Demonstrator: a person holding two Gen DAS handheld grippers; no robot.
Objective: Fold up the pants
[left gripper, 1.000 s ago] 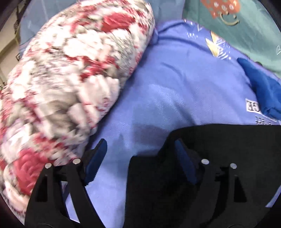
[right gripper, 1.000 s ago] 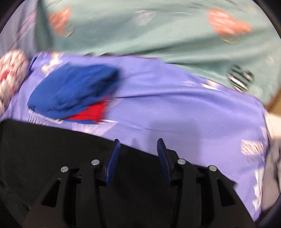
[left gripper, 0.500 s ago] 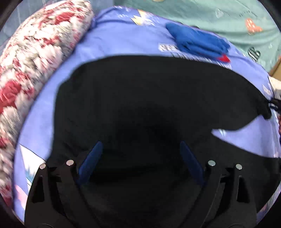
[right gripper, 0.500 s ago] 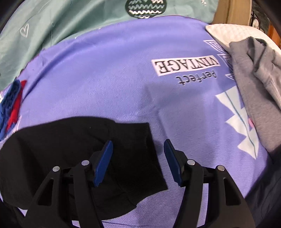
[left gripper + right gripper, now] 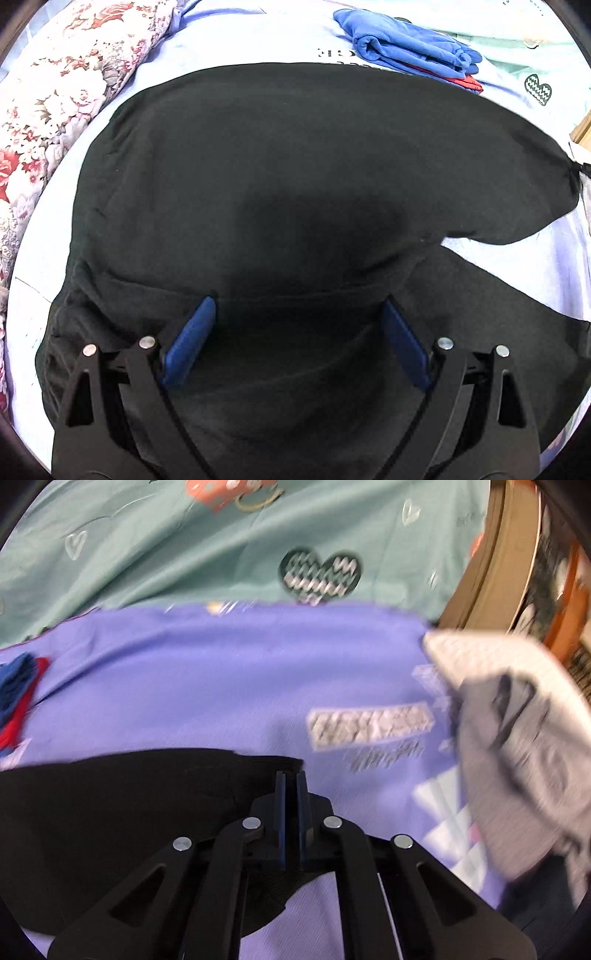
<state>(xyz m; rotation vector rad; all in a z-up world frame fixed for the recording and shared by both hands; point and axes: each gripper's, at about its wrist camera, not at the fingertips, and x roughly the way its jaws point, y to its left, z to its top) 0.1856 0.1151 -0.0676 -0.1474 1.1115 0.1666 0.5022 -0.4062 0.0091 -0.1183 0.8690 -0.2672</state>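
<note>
both claws [image 5: 297, 328] [image 5: 290, 794]: black linkages, silver rivets, blue pads.

A bed is covered by a lilac sheet [image 5: 207, 686] with printed letters and pale triangles. Behind it lies a teal cover [image 5: 155, 550] with heart patterns. On the left edge rests a floral quilt [image 5: 55, 92] in red and grey. At the right there is a wooden bed frame [image 5: 491, 565]. The light is bright and even
</note>
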